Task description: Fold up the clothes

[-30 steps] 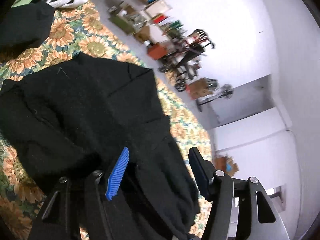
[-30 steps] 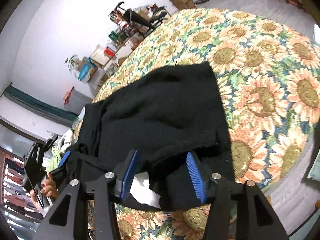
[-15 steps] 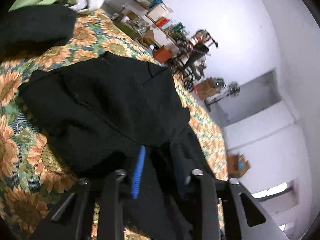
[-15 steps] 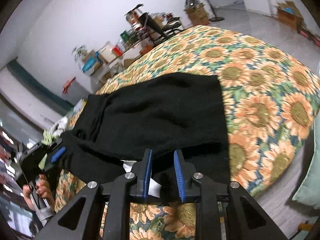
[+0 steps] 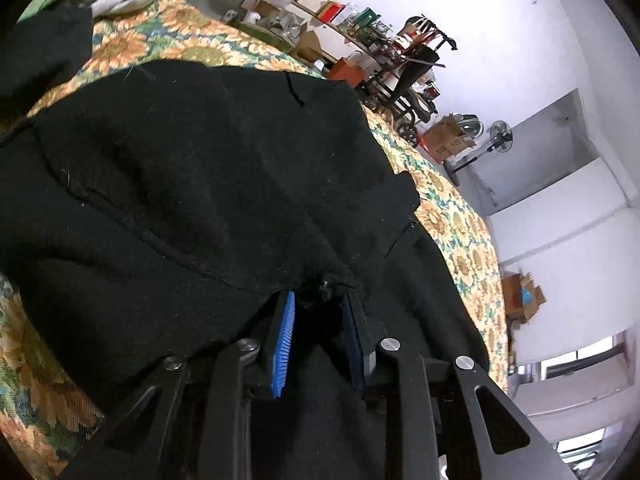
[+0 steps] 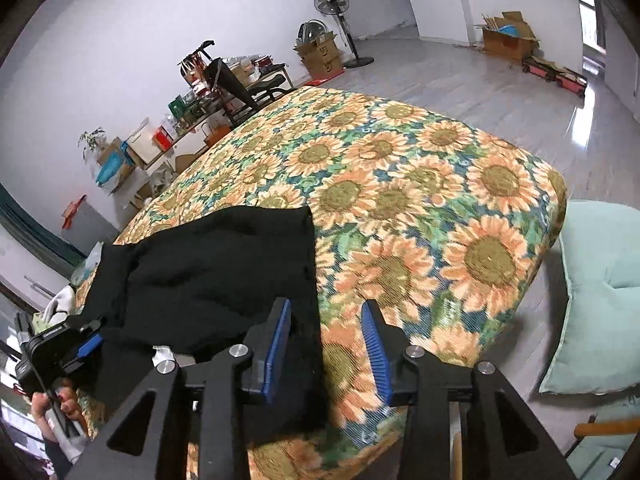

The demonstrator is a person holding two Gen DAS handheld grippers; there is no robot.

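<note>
Now pinches black garment (image 5: 208, 184) on the sunflower bedspread (image 6: 420, 200) with left gripper (image 5: 320, 300), right gripper (image 6: 326, 312) just reopened, empty, at the garment's edge: fold laid.

Standing fan (image 6: 331, 3), cardboard boxes (image 6: 322, 53), cushion (image 6: 600, 292)

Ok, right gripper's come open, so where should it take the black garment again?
Probably at the straight side edge of the black garment, near its front corner, coming in from the bare sunflower cover. That edge lies flat beside the right gripper, whose jaws have just been opening with only cover between them.
</note>
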